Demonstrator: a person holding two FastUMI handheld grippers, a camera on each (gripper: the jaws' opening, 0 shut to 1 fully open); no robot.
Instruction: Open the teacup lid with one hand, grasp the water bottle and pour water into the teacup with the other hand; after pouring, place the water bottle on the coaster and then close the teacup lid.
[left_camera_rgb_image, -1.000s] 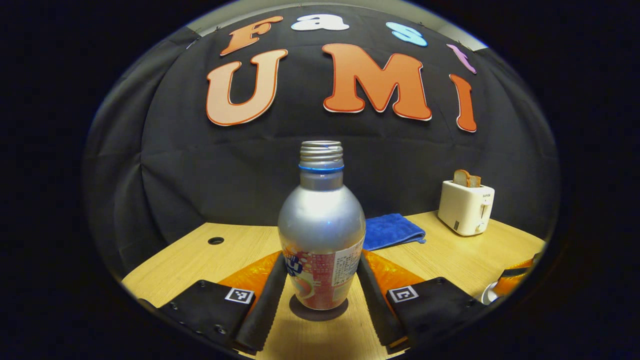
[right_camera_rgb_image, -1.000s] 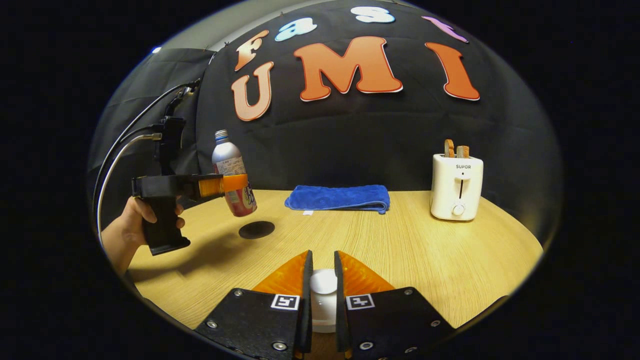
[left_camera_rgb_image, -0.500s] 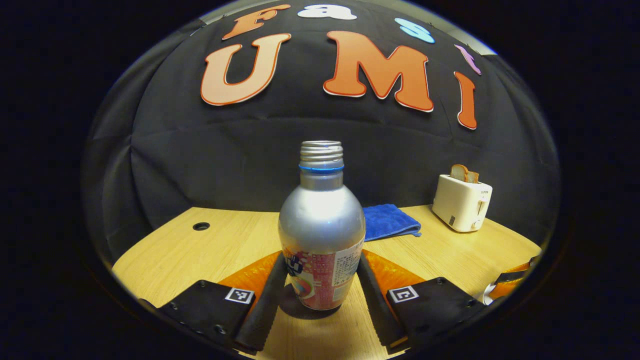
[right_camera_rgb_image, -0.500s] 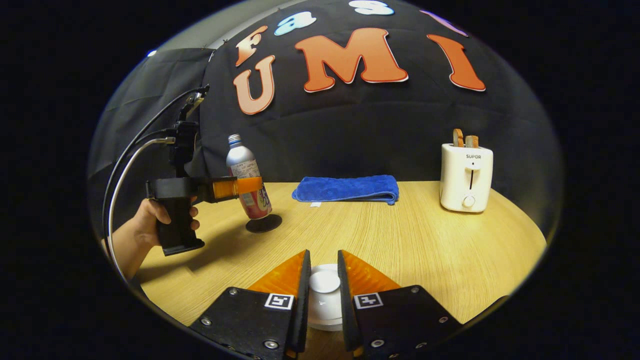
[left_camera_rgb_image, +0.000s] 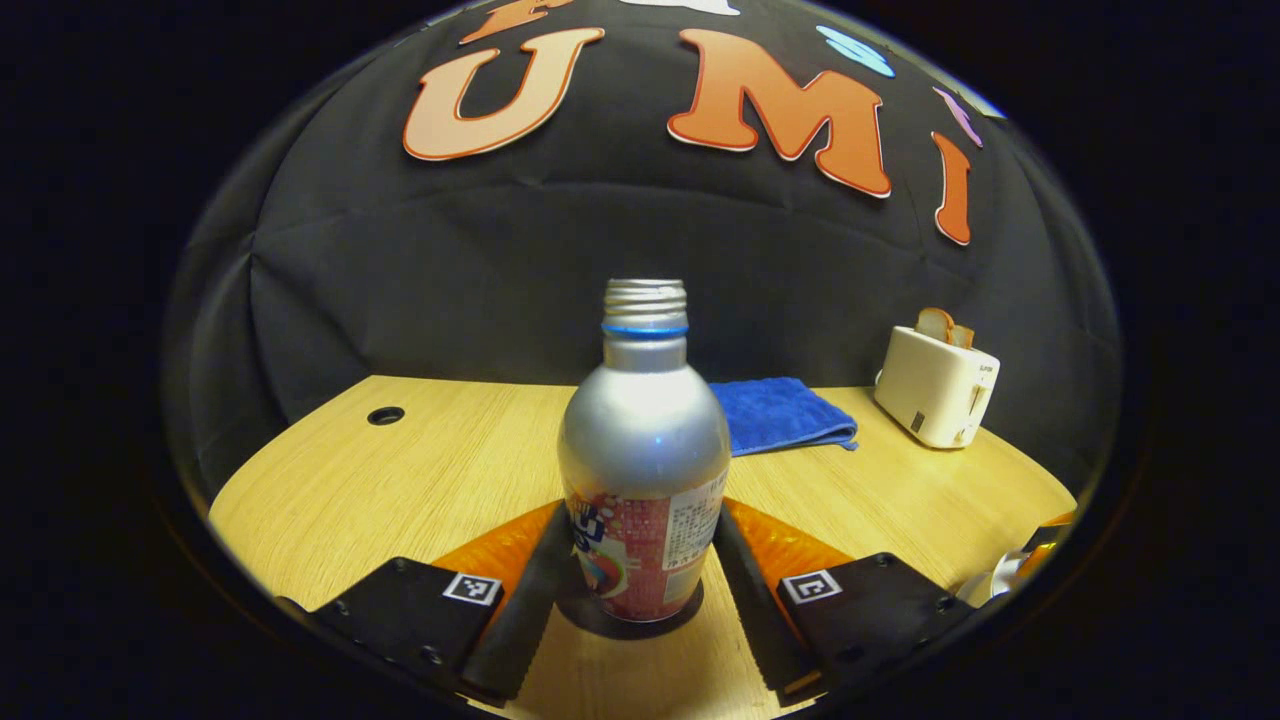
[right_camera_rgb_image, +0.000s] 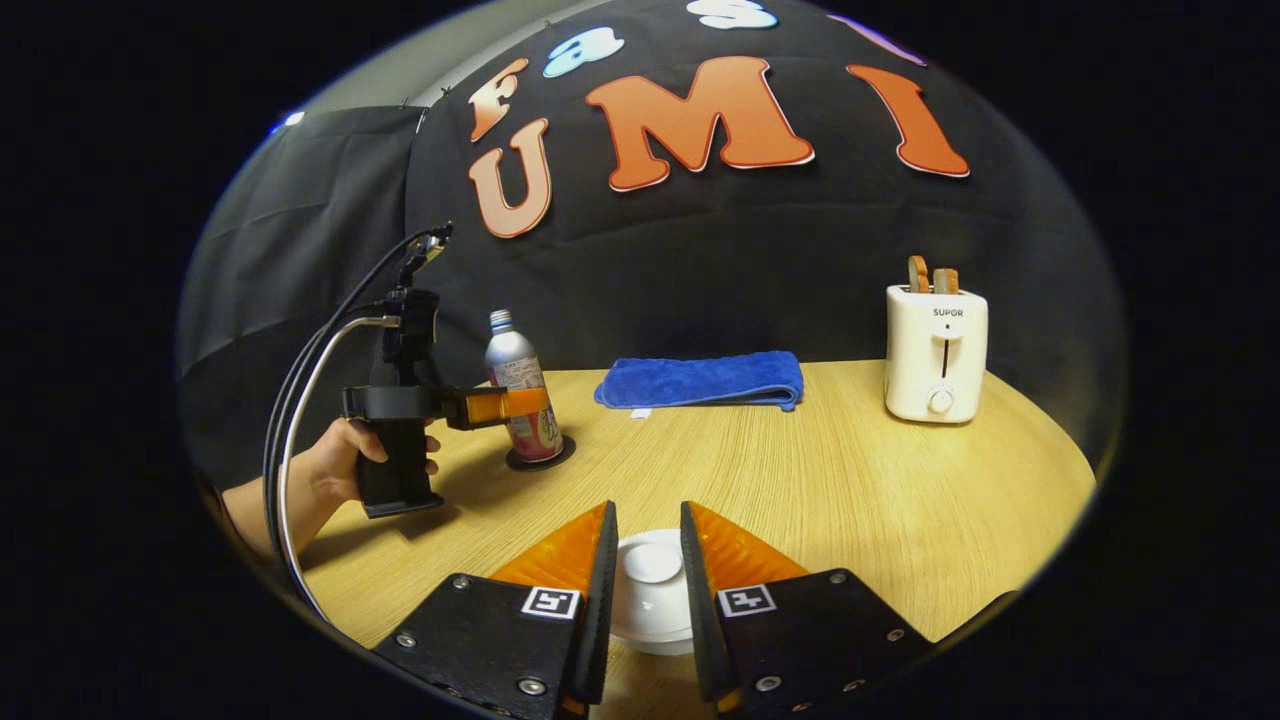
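Bottle (left_camera_rgb_image: 643, 470) status: upright, uncapped, base sitting on the dark round coaster (left_camera_rgb_image: 632, 620) on the counter (left_camera_rgb_image: 420, 480). Left tool (left_camera_rgb_image: 640, 570) is clamped on it, one finger against each side of the lower labelled body. The right gripper view confirms this from across the counter: the bottle (right_camera_rgb_image: 520, 400) stands on the coaster (right_camera_rgb_image: 540, 458), with the left tool (right_camera_rgb_image: 505, 405) wrapped around its middle and a hand (right_camera_rgb_image: 345, 465) on the grip.

Right tool (right_camera_rgb_image: 648, 590) holds the white teacup lid (right_camera_rgb_image: 650, 590) between its fingers; both fingers sit against the sides, so I read it as gripped by the knob. Cup is hidden under the lid and tool, so I can't tell whether the lid is seated or held just above. Its water level can't be seen either.

Progress judgement: lid-open and pour look done, since the bottle is back upright and on the coaster. Bottle placement is essentially complete bar the release. Remaining: open the left tool and back off without tipping the bottle, then set the lid down on the cup and release.

Blue cloth (right_camera_rgb_image: 700, 378) and toaster (right_camera_rgb_image: 936, 350) sit at the back of the counter, well clear of both.
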